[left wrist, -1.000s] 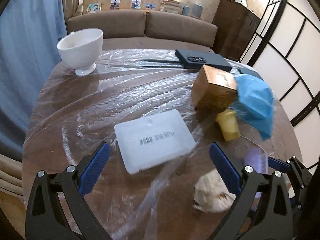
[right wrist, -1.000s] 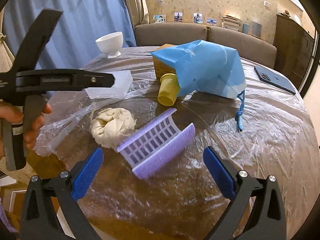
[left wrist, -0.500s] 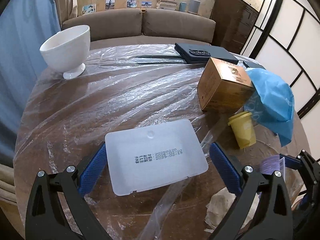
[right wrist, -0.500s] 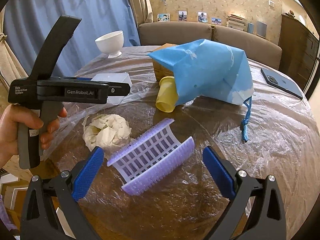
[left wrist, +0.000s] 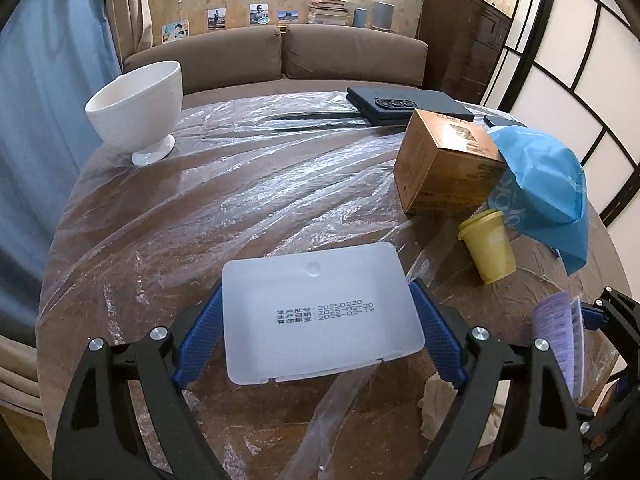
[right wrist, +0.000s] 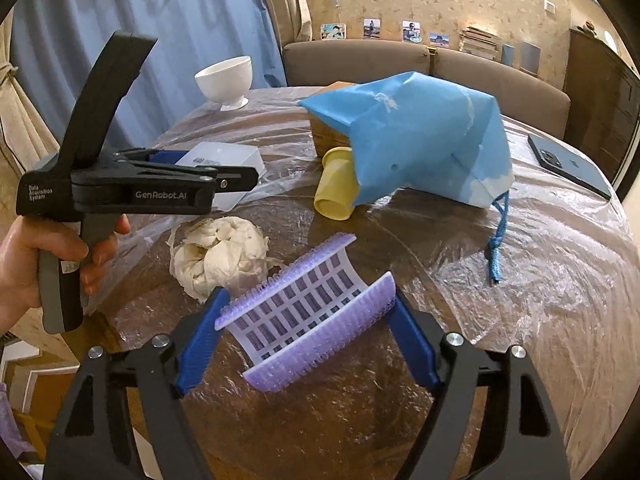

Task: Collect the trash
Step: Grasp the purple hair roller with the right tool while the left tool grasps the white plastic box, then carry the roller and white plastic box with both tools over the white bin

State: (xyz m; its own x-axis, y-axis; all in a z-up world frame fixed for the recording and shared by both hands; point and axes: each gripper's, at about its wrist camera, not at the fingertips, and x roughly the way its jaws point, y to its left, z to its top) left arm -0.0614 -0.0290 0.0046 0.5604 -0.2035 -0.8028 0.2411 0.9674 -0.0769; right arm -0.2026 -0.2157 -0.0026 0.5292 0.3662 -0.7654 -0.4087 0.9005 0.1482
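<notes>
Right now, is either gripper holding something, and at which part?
Both jaws are closing. The left gripper takes the white plastic lid by its two short sides; the right gripper takes the purple roller piece at its ends.

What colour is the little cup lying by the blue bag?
Yellow cup; right wrist view shows it best.

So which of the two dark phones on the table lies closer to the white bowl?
The folding phone with the camera row, at the table's far edge behind the cardboard box; the other phone lies off toward the blue bag's side, farther from the white bowl.
</notes>
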